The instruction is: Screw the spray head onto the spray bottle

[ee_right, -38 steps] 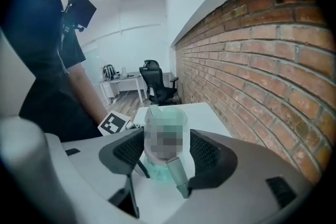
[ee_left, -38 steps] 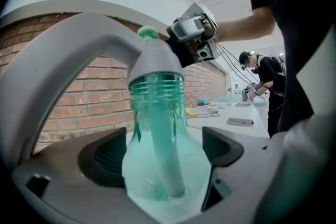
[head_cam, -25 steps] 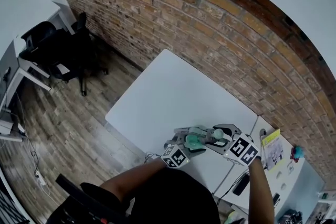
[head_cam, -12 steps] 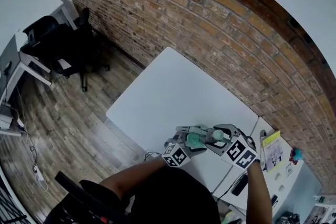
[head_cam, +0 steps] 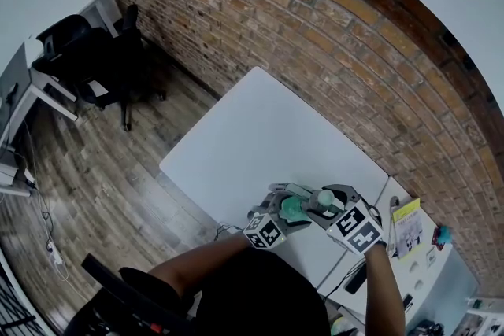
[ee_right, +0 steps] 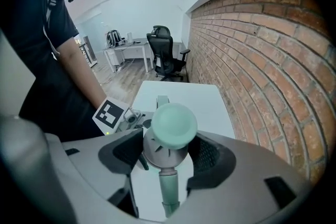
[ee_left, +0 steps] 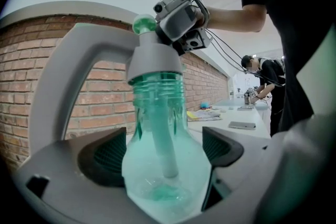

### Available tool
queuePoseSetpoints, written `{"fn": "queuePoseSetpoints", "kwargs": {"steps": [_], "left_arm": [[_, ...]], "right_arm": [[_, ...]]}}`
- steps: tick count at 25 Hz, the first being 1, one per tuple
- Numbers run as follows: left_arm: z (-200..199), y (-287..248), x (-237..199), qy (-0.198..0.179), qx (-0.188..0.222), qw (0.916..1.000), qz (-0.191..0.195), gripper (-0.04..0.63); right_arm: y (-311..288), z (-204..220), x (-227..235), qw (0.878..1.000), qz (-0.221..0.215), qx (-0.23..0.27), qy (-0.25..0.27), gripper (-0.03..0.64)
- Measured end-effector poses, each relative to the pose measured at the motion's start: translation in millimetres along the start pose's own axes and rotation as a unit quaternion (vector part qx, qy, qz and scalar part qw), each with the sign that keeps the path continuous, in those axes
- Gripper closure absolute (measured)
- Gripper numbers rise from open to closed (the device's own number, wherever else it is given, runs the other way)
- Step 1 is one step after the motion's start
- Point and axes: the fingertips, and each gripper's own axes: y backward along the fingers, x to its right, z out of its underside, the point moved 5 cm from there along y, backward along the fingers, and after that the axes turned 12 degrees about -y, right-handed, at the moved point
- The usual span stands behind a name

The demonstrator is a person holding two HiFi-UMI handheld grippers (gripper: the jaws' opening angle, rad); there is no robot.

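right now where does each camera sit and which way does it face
Head view: on the person's head, facing steeply down at the table; both forearms show.
Left gripper view: on the left gripper, facing along its jaws at the spray bottle; its jaws show.
Right gripper view: on the right gripper, facing down onto the spray head; its jaws, a forearm show.
Shared: each gripper view shows the other gripper.

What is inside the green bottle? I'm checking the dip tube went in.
A pale tube hangs down the middle of the see-through spray bottle, ending above its base. The grey collar of the spray head covers the tube's top.
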Motion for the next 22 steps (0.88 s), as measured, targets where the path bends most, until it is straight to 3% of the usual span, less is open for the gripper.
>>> {"fn": "queuePoseSetpoints", "kwargs": {"steps": [14,22], "left_arm": [[0.4,-1.4,4.8,0.001,0.0,1.0,-0.005,0.16],[-0.8,-0.1,4.2,0.006,0.001,0.9999,-0.01,0.16]], "right_arm": [[-1.5,11.5,3.8,0.991,0.053,0.022,-0.124,0.351],[-1.4,11.7,2.7,0.99,0.06,0.03,-0.127,0.351]]}}
